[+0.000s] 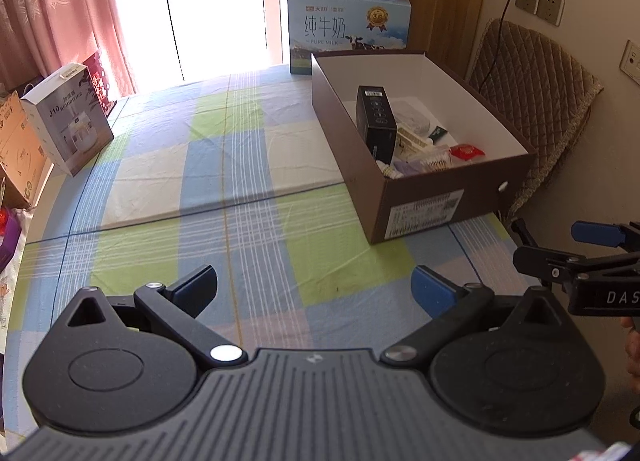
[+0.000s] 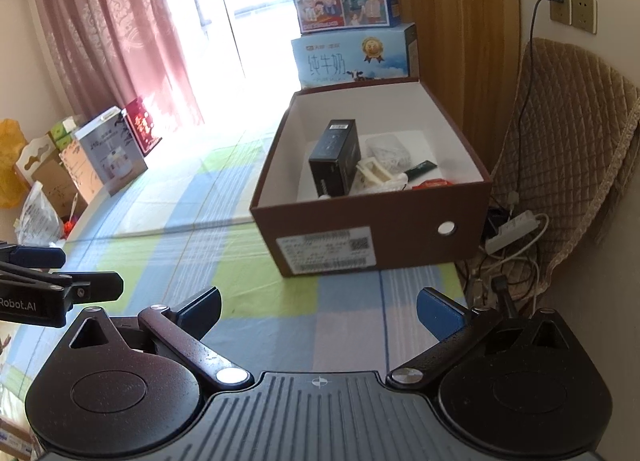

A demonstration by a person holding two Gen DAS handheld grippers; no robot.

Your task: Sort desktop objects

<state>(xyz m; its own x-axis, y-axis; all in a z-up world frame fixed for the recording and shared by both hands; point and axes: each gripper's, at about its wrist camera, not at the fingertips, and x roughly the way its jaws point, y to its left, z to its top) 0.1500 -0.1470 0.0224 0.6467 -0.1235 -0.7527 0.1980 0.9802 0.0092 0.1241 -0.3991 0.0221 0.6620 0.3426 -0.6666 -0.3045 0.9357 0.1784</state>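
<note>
A brown cardboard box (image 1: 420, 197) with a white inside stands on the checked tablecloth (image 1: 240, 165) at the right. In it lie a black carton (image 1: 376, 117), a red packet (image 1: 466, 151) and several small pale items. The box also shows in the right wrist view (image 2: 360, 221), with the black carton (image 2: 334, 157) in it. My left gripper (image 1: 316, 289) is open and empty, low over the cloth, near the box's front corner. My right gripper (image 2: 320, 313) is open and empty, just in front of the box. Each gripper shows at the edge of the other's view.
Two milk cartons (image 1: 348, 29) are stacked behind the box. A white humidifier box (image 1: 70, 117) and other packages stand at the table's left edge. A quilted chair back (image 1: 536, 101) and wall sockets with cables (image 2: 516, 229) are to the right.
</note>
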